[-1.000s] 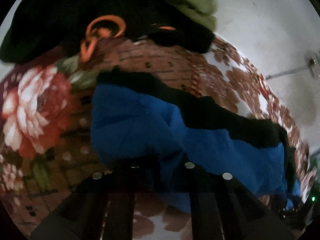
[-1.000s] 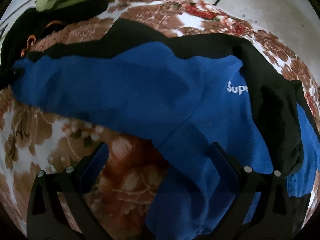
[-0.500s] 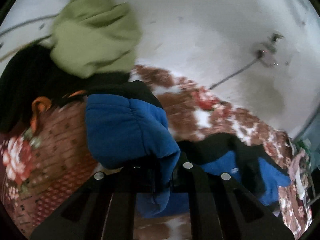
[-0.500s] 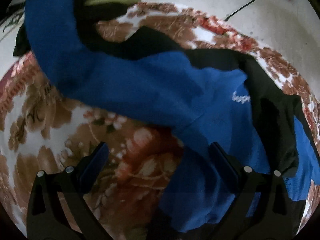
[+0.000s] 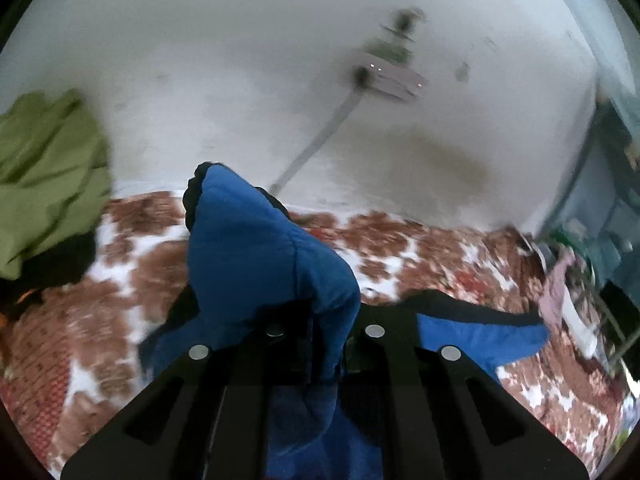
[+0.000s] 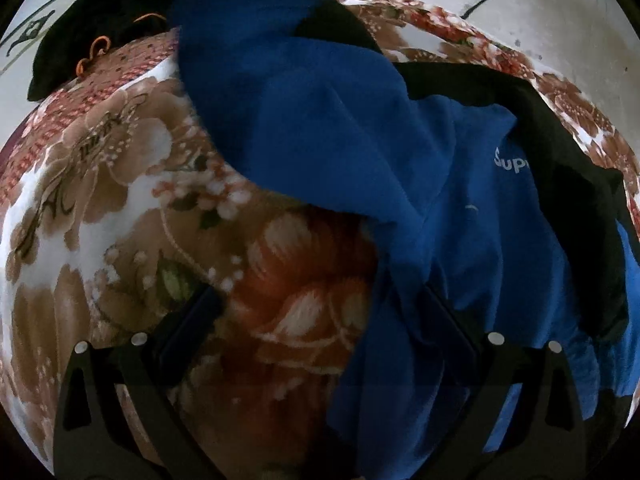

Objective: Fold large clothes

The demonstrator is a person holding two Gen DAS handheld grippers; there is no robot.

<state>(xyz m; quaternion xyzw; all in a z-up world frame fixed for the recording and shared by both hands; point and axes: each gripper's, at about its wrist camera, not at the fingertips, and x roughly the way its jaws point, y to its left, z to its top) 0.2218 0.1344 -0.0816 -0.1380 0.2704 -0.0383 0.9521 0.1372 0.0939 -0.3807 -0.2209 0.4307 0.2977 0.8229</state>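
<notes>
A blue and black sweatshirt [image 6: 472, 216] with white lettering lies spread on a floral blanket [image 6: 120, 208]. My left gripper [image 5: 320, 332] is shut on its blue sleeve [image 5: 256, 256], which stands up in a bunched fold above the fingers with a black cuff at the top. In the right wrist view the lifted sleeve [image 6: 288, 92] arches from the top edge down onto the body of the sweatshirt. My right gripper [image 6: 320, 320] hangs open low over the blanket. Its right finger [image 6: 448, 328] is at the sweatshirt's near edge and its left finger [image 6: 188, 320] is over bare blanket.
A green garment [image 5: 44, 176] and a black garment with an orange cord [image 6: 92, 52] are piled at the blanket's far left. Behind is a white wall with a power strip [image 5: 396, 76] and cable. Cluttered shelving [image 5: 600, 264] stands at the right.
My left gripper has risen and swung right, carrying the blue sleeve up off the blanket and across toward the sweatshirt's body. The right gripper has hardly moved.
</notes>
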